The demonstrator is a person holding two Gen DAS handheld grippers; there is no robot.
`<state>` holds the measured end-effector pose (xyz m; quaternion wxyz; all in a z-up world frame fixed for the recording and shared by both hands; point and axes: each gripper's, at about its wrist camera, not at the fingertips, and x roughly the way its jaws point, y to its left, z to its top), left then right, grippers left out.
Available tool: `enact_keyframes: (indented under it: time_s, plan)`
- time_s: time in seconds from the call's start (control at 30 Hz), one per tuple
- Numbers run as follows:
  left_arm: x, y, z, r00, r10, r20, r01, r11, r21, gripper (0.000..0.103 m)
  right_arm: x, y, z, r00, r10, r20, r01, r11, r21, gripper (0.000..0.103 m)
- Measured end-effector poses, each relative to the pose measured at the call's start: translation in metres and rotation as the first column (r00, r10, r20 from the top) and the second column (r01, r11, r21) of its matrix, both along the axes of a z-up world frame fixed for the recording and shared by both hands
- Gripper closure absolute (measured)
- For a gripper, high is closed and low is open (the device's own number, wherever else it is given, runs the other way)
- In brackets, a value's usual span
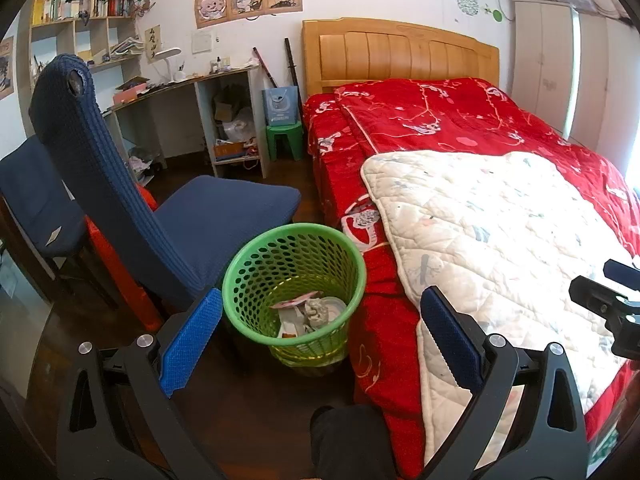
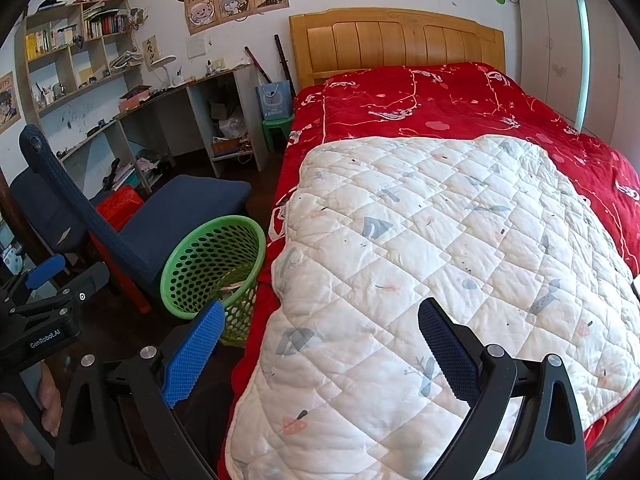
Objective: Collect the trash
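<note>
Bedroom surroundings are seen around a bed (image 2: pixel 400 128) with a wooden headboard, a red patterned cover and a white quilted blanket (image 2: pixel 420 260). Beside the bed, on the dark floor, a green perforated plastic basket (image 1: pixel 294 280) is stood, touching a blue fabric chair (image 1: pixel 160 216). Crumpled paper trash (image 1: pixel 310 312) is seen lying inside the basket, though single pieces cannot be told apart.

The left gripper (image 1: pixel 320 324) is held above the basket beside the bed, its jaws spread wide with nothing between them. The right gripper (image 2: pixel 320 340) is held over the blanket on the bed, its jaws likewise apart and unloaded. Textured blue pads (image 2: pixel 192 356) are fitted on black frames. A hand (image 2: pixel 28 416) is partly cut off at the picture's edge.
</note>
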<state>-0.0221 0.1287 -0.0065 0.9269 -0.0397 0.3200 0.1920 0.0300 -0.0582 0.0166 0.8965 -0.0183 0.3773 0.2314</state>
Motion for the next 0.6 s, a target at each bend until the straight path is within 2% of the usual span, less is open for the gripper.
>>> enact_keyframes:
  time_s: [0.6]
  plan:
    - [-0.0033,0.0051,-0.0006,0.999,0.036,0.002,-0.036,0.999,-0.007,0.005,-0.0024,0.0032,-0.0015,1.000,0.009,-0.004,-0.009,1.000,0.009,0.009]
